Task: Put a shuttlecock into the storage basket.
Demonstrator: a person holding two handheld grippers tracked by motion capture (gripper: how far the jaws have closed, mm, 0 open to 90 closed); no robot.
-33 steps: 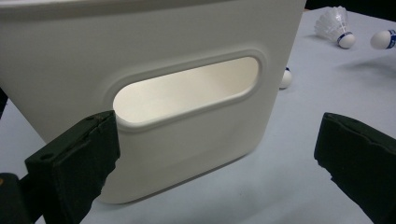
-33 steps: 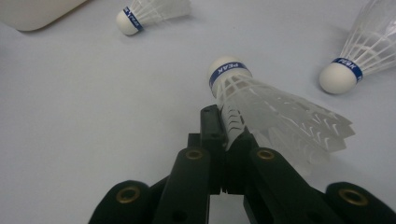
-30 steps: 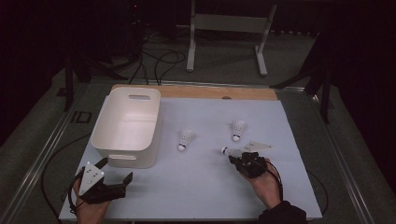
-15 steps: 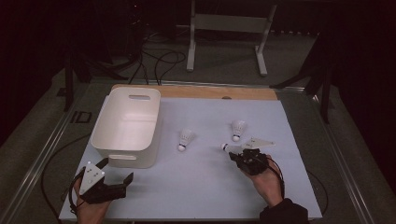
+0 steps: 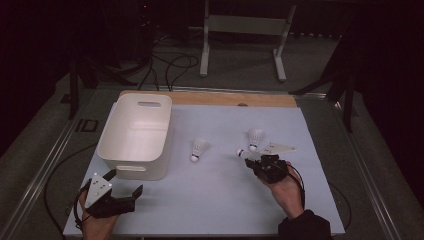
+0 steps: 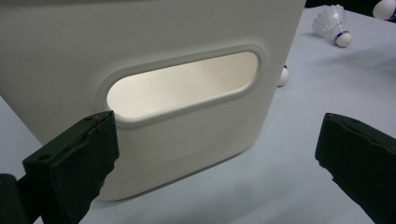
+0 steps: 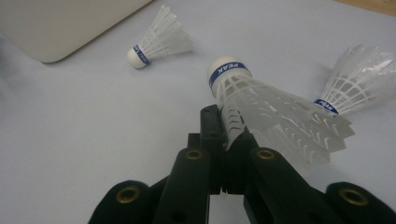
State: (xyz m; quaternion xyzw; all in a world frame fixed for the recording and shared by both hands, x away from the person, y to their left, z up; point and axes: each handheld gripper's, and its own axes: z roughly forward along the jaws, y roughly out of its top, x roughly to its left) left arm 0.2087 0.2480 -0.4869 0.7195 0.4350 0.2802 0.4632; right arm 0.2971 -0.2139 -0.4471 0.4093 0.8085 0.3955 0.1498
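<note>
Pale blue worktop (image 5: 215, 200) on a dark floor, with cables and a grey metal stand beyond its far edge; a wooden strip runs along that far edge.

Lower left of the high view: left tongs (image 5: 125, 187), black, with a grey three-cornered plate on top, held in the person's left hand (image 5: 95, 220). Jaws stand wide apart with nothing between them. In the left gripper view they rise at both lower corners, facing the near wall and slotted handle of the white bin (image 6: 187, 130), close to it but not touching.

Lower right of the high view: right tongs (image 5: 250, 159), black, held in the person's right hand (image 5: 287, 192), dark sleeve at the frame's bottom edge. Jaws narrow, clamped on the feather skirt of a white shuttlecock (image 7: 261, 100); its cork tip with a blue band points away from the tongs and toward the upper left in the right gripper view.

Middle of the high view: second shuttlecock (image 5: 199, 149), lying on its side on the worktop between the bin and the right tongs, apart from both.

Just beyond the right tongs: third shuttlecock (image 5: 255, 136), on the worktop near the held one.

Left centre, farther back: the bin, rectangular, open-topped, upright, its inside bare in the high view.
</note>
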